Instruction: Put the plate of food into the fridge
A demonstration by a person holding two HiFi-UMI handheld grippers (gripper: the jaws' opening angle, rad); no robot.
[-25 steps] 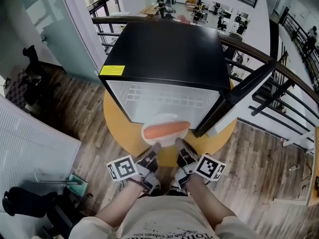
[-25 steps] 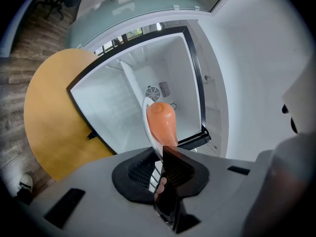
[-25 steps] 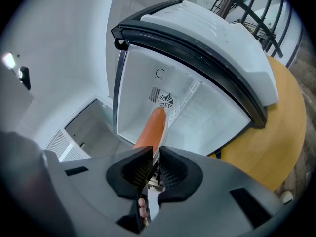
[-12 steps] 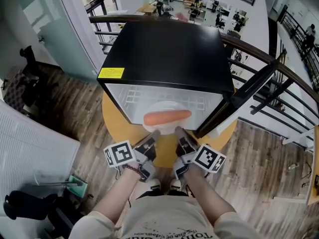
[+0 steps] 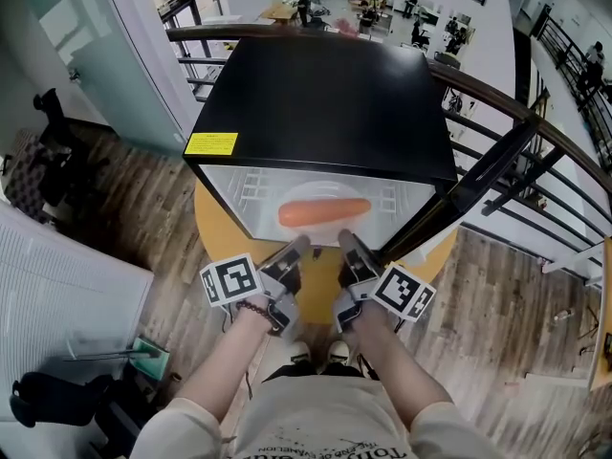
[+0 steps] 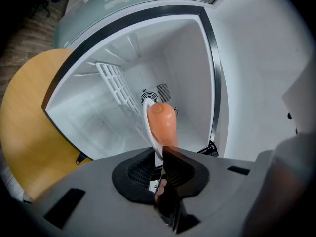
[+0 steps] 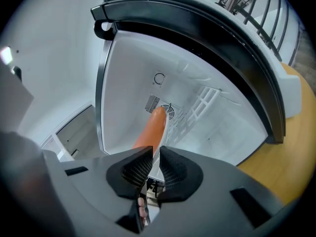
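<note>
A white plate (image 5: 322, 192) carrying an orange sausage (image 5: 323, 212) is held level in the mouth of the open black mini fridge (image 5: 320, 94). My left gripper (image 5: 295, 249) is shut on the plate's near rim from the left, and my right gripper (image 5: 346, 246) is shut on it from the right. In the left gripper view the plate (image 6: 148, 125) shows edge-on with the sausage (image 6: 163, 125) beside it, above the closed left gripper (image 6: 159, 154). In the right gripper view the sausage (image 7: 150, 130) and plate rim (image 7: 163, 128) run out from the right gripper (image 7: 155, 157) toward the white fridge interior (image 7: 197, 83).
The fridge door (image 5: 469, 185) stands open at the right. The fridge rests on a round yellow table (image 5: 215, 228). A white wire shelf (image 6: 116, 83) and a fan vent (image 6: 147, 97) sit inside. A dark railing (image 5: 535, 142) runs behind, and a white panel (image 5: 57, 266) stands at left.
Both grippers have moved forward with the plate, carrying it from in front of the fridge into its opening. The grip on the rim is unchanged.
</note>
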